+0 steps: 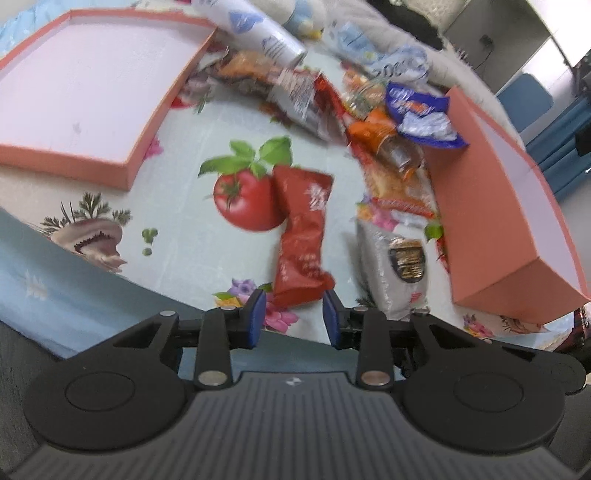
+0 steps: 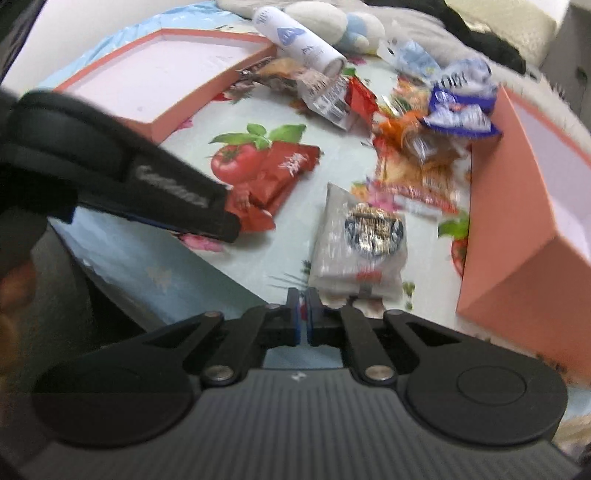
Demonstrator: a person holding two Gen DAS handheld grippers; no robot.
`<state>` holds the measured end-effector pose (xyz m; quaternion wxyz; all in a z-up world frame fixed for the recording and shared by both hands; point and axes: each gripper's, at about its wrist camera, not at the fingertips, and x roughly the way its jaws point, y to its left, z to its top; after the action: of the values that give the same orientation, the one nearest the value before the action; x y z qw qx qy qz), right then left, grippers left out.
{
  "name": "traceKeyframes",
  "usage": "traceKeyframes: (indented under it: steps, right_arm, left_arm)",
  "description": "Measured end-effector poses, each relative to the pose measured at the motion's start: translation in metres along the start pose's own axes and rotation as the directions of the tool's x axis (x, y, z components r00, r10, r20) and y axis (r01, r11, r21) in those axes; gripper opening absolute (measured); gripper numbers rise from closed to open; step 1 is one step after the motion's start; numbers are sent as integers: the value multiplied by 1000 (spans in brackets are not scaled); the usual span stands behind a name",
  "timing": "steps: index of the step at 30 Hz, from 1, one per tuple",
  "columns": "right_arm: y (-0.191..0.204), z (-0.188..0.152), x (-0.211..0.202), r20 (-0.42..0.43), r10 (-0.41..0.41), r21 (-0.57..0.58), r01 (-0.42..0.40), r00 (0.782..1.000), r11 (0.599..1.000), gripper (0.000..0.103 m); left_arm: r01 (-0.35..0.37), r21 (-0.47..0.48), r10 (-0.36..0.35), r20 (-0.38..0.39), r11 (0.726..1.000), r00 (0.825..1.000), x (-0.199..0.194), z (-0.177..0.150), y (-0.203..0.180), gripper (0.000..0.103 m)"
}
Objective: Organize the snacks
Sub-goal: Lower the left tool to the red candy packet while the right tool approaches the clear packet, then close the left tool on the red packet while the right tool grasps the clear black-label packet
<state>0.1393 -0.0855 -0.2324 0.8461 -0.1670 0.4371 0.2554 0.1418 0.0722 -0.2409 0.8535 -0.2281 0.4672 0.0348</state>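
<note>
Taken throughout from the printed tomato (image 1: 243, 199) on the counter (image 1: 184, 229).

Far left of the tomato: shallow pink tray (image 1: 66, 158), holding nothing, free to take sorted packets.

Touching the tomato's right side: red packet (image 1: 303, 229), flat and lengthwise, near end crumpled. Straddled at that end by the left hand-held gripper (image 1: 293, 314), jaws apart, a gap visible at the left pad, so not yet clamped. Best done as follows: ease forward until both pads overlap the crumpled end, close squarely across the width, then lift before carrying, to avoid dragging foil over the cloth.

Right of the tomato, well apart from it: grey packet (image 2: 356, 236), lying alone. Just short of its near edge, the right hand-held gripper (image 2: 303, 302), jaws almost together with nothing between. Must be opened wider than the packet's edge before any approach; otherwise likely only to shove the packet away.

Beyond and right of the tomato: loose heap of snacks (image 1: 373, 110) under a white tube (image 1: 258, 33). Better left until the two single packets are away.

Far right of the tomato: deep pink box (image 1: 491, 206), open-topped, probably the nearer home for the grey packet.
</note>
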Motion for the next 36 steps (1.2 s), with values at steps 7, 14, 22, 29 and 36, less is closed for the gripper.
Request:
traceKeyframes:
  steps: [7,14,22,29,36]
  right_arm:
    - [-24,9,-29,123,28,125,-44,992,991,36]
    - [-39,24,-18,127,-1,125,-15,992,992,47]
    - [-51,29,16,49,-1,127,-5,999,992,70]
    - [-56,40,40,14,-15,48,14,1000,999,70]
    - [-56,45,59,-13,0,26,0,1000,1000,75]
  left_arm:
    - [66,30,-67,45,997,997,-15,19,-12,63]
    - [73,52,-74,22,996,997,1,43,-20,63]
    - [54,66,-52,-42,996,998,37,63,-19,63]
    - [45,80,-38,-85,996,996,64,72,-16,63]
    - [30,110,-18,-101,994,995,81,68,-20,50]
